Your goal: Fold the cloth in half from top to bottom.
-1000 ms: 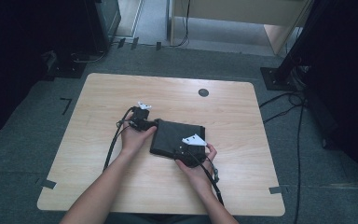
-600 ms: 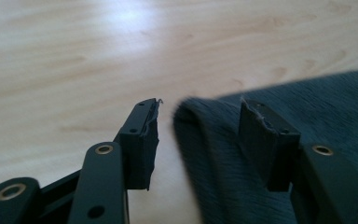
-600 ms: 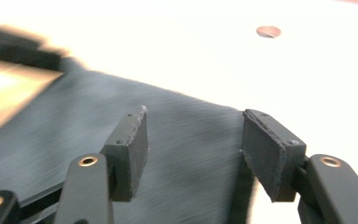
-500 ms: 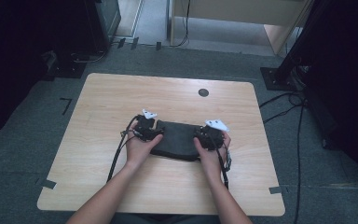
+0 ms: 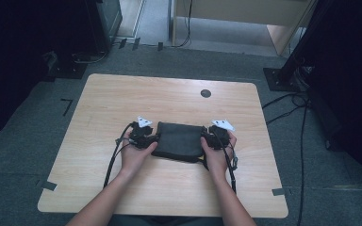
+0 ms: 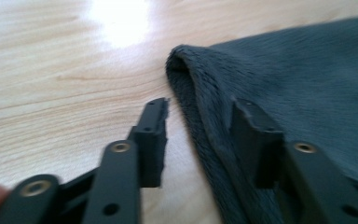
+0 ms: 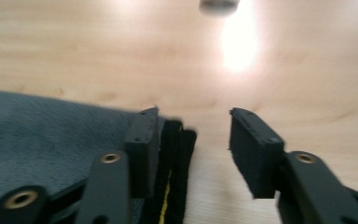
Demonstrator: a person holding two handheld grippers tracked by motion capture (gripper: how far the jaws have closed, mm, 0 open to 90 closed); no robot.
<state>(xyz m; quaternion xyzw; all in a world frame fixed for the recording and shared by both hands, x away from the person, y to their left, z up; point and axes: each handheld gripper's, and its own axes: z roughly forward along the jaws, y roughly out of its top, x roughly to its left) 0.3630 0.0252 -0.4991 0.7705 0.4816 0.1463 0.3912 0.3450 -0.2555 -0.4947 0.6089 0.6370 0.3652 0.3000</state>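
Grey, soft folded cloth [image 5: 178, 141] lies at table [image 5: 122, 94] centre. My left gripper [image 6: 198, 135] straddles its 9 o'clock edge, my right gripper [image 7: 193, 140] its 3 o'clock edge, jaws parted, not pinching. Light and limp; best seized at these folded edges.

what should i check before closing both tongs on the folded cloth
1. Left tongs straddle the left edge of the folded dark cloth: ok, one jaw over the cloth, one over bare table.
2. Right tongs straddle the right edge: ok, the stacked layers lie in the gap.
3. Both tongs open enough to take the fold: ok; the right jaws have just been closing, pads not yet pressing.
4. All layers caught on the right: cannot tell, the lower layers are hidden.
5. Cloth lying flat and square between the hands: ok in the high view.
6. Cables away from the cloth: ok.
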